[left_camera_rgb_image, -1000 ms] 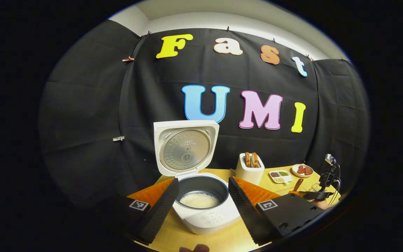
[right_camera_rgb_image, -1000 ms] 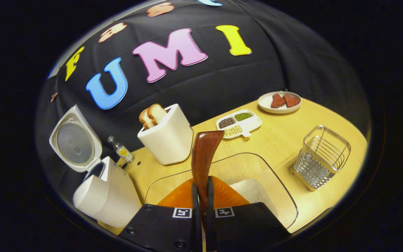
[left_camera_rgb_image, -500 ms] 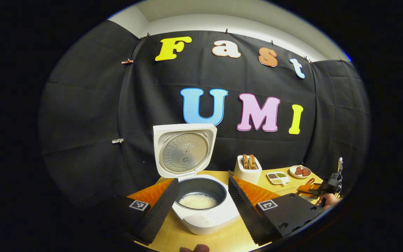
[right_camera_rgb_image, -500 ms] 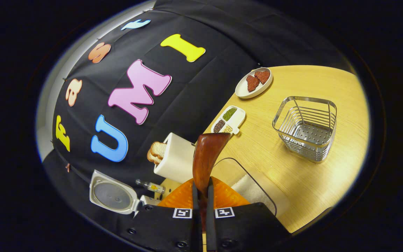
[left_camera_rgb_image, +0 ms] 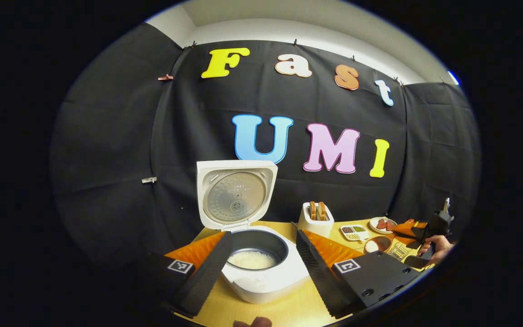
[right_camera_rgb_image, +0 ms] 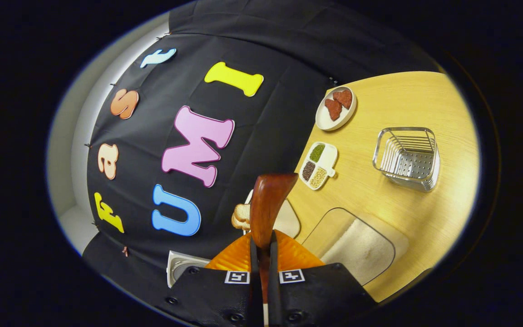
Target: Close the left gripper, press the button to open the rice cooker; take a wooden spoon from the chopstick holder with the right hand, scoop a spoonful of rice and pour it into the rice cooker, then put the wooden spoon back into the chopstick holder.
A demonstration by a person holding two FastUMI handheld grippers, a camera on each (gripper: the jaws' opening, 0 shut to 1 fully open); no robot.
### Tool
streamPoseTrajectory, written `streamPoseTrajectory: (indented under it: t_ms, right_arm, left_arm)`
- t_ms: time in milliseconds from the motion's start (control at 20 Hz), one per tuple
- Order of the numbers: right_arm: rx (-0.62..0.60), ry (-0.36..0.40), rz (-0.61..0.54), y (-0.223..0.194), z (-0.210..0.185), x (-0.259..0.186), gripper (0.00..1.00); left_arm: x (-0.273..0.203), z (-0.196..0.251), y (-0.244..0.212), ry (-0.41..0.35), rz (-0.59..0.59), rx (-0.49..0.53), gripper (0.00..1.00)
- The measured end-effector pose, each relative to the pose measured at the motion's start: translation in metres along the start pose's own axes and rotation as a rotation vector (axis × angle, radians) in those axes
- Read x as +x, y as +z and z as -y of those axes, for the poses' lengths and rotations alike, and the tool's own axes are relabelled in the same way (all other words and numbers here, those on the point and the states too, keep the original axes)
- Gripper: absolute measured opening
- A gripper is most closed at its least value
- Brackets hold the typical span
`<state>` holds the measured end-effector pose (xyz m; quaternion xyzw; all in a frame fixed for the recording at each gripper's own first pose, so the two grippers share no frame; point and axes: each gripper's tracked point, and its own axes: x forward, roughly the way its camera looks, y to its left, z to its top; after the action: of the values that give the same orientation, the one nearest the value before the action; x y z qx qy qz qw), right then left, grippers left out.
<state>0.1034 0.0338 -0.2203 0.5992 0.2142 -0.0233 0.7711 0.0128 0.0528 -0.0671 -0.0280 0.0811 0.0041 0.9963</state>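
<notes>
- The table (right_camera_rgb_image: pixel 425 218) is our broadest surface; in the right gripper view it fills the 3 o'clock side.
- The rice cooker (left_camera_rgb_image: pixel 261 281) sits at 6 o'clock in the left gripper view, its lid upright and white rice lying in the pot. We judge the button step done.
- The clear rice container (right_camera_rgb_image: pixel 357 247) lies at 5 o'clock in the right gripper view.
- Our left gripper (left_camera_rgb_image: pixel 263 265) hangs wide open and holds nothing, a finger on either side of the cooker.
- The wire chopstick holder (right_camera_rgb_image: pixel 407 156) stands at 3 o'clock, well apart from the spoon.
- Our right gripper (right_camera_rgb_image: pixel 261 254) is clamped tight on the handle of the wooden spoon (right_camera_rgb_image: pixel 268 200), which points toward 12 o'clock; in the left gripper view its bowl carries rice.
- We expect the spoon to be stiff, light and a little smooth. Gripping the handle seems right, kept level, since loose grains would slide off.
</notes>
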Motion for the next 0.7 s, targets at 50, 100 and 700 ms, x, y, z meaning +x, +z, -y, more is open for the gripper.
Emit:
streamPoseTrajectory:
  t_ms: [50, 100, 700]
  right_arm:
    - [0.002, 0.013, -0.006, -0.005, -0.014, 0.001, 0.09]
    - [0.005, 0.028, -0.012, -0.010, -0.029, 0.001, 0.09]
    - [-0.134, 0.156, -0.151, -0.134, -0.177, 0.052, 0.09]
  left_arm:
    - [-0.001, -0.002, -0.001, 0.003, 0.001, -0.002, 0.97]
    - [-0.002, -0.004, -0.003, 0.006, -0.001, -0.004, 0.97]
    - [-0.010, -0.049, -0.019, 0.060, -0.013, -0.022, 0.96]
